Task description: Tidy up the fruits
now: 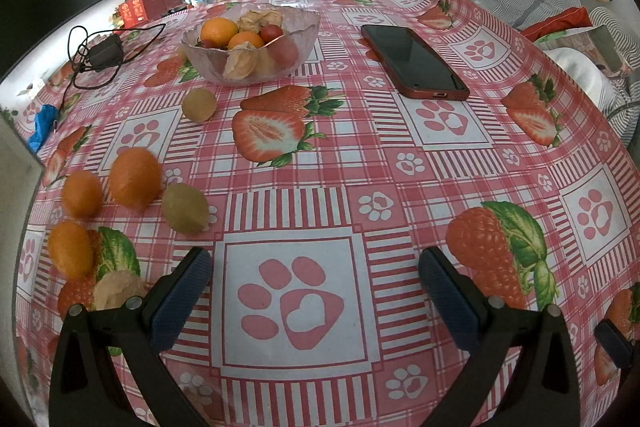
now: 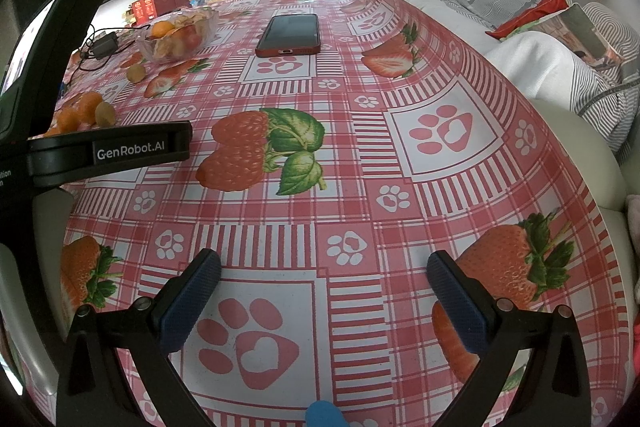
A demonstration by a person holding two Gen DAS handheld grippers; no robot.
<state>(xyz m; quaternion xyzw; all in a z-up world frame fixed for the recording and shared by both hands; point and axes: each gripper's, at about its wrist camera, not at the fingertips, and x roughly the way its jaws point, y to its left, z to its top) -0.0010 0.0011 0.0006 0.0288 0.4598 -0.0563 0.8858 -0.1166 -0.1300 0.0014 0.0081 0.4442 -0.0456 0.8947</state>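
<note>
**Both tongs released above the strawberry-print table**

Your left gripper hovers over the pink checked plastic tablecloth, its blue-padded fingers spread wide with nothing between them. Your right gripper is likewise released and holds nothing, poised over a paw-print square nearer the sofa side.

The loose fruit lies to your left: three small orange citrus fruits clustered near the table edge, with an oval greenish-brown fruit just beside them. A papery tan husked fruit sits close to the left gripper's left finger. A second greenish-brown fruit rests alone, near the clear ruffled glass bowl. That bowl, further back, already holds oranges, red cherry tomatoes and husked fruits.

A dark smartphone in a red case lies flat to the right of the bowl. A black charger with coiled cable sits left of it.
</note>
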